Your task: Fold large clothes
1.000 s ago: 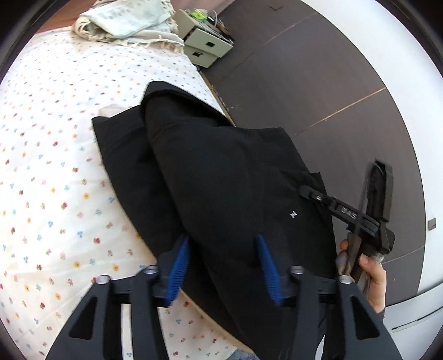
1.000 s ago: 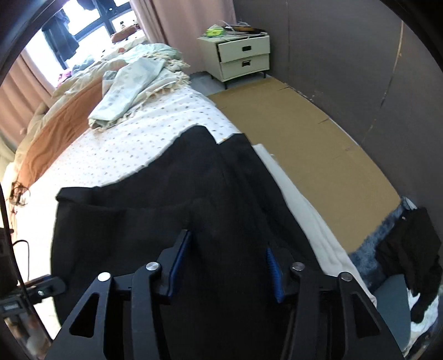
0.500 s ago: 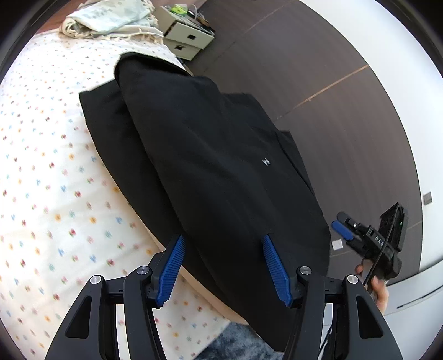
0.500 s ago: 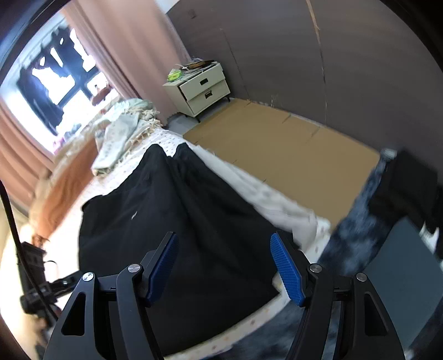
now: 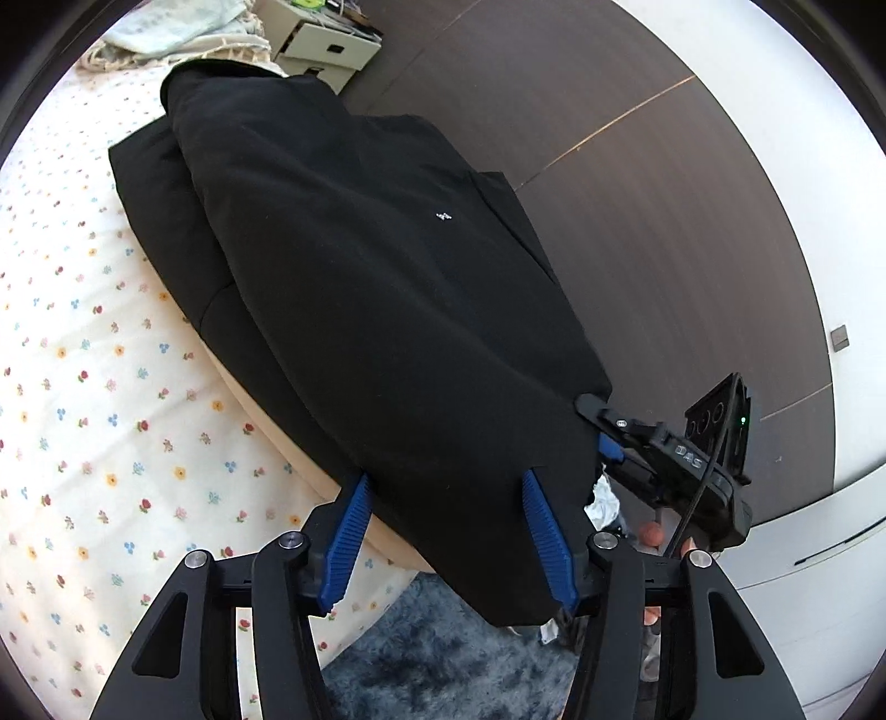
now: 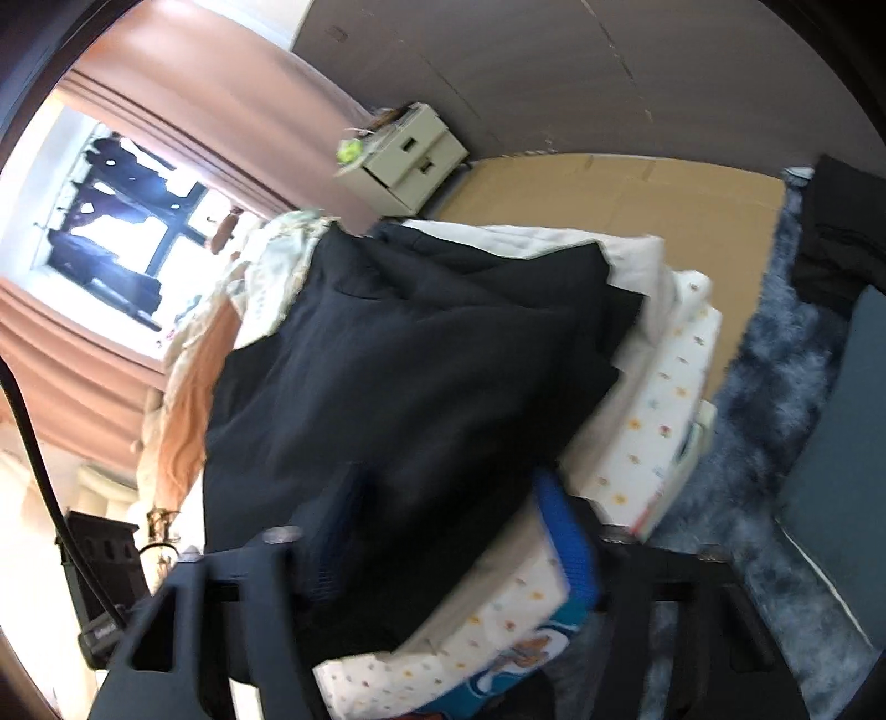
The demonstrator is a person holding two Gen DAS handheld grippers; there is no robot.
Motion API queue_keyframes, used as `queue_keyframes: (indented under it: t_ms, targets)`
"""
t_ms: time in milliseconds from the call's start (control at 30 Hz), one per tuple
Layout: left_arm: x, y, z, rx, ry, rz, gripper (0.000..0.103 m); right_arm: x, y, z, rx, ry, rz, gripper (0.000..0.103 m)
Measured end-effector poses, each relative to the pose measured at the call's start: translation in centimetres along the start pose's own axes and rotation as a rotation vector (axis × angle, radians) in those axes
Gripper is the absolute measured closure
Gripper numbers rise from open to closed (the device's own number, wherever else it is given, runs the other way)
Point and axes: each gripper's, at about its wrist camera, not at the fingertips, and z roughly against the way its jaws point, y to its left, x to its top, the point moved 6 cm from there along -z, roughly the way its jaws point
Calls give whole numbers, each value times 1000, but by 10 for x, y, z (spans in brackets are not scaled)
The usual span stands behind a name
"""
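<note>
A large black garment [image 5: 354,266] lies folded lengthwise on the flower-print bed sheet [image 5: 83,387], with its near end hanging over the bed's corner. My left gripper [image 5: 443,482] is open, its blue pads on either side of the garment's near hem. My right gripper [image 5: 603,443] shows at the garment's right corner in the left wrist view; its jaws stand apart. In the blurred right wrist view the garment [image 6: 421,365] fills the middle and my right gripper [image 6: 448,487] is open at its near edge.
A white nightstand [image 5: 326,39] stands by the dark wall. A pale blanket [image 5: 183,27] is heaped at the bed's far end. A blue shaggy rug [image 5: 432,664] lies below the bed corner. Cardboard [image 6: 609,188] covers the floor beside the bed. Dark clothes [image 6: 836,232] lie on the rug.
Both grippers have drawn back toward the bed's corner and tilted. The right gripper has swung back to the garment's right corner. The garment's near end now hangs over the bed's edge.
</note>
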Motion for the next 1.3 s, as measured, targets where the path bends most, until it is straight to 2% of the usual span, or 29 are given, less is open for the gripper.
queue_keyframes:
  t_ms: [133,367,467,533,600,700,867,1000,1067,1133,1267,1300]
  targets:
    - [11,-3,-11,-26,0,21,47,15,1,-5,-16,-28,-2,78]
    - [27,-18,-35,-16,-7,29,47,38,-4,-18,-100,-39,6,80]
    - [26,-17,-33,2,0,39,47,37,-3,-15,-103,-36,-3,79]
    - [26,-14,-29,14,-5,51,45,32,-5,-10,-114,-34,-8,69]
    - [31,-7,-25,29,-16,63,45,26,-3,-2,-111,-35,-2,66]
    - [28,-4,-10,41,-27,72,42,14,1,12,-102,-42,7,54]
    - [27,-9,22,73,-85,42,30,-5,24,47,-77,-79,60,54]
    - [23,-22,56,112,-162,-14,27,-18,41,74,-62,-105,98,53]
    - [18,-28,73,129,-200,-36,18,-25,47,87,-59,-118,115,49]
    - [12,-33,89,146,-231,-52,11,-31,54,101,-66,-141,134,32]
    - [-3,-47,125,153,-286,-79,5,-45,66,132,-70,-182,154,18]
    - [-6,-51,135,152,-305,-86,4,-50,69,140,-66,-189,150,8]
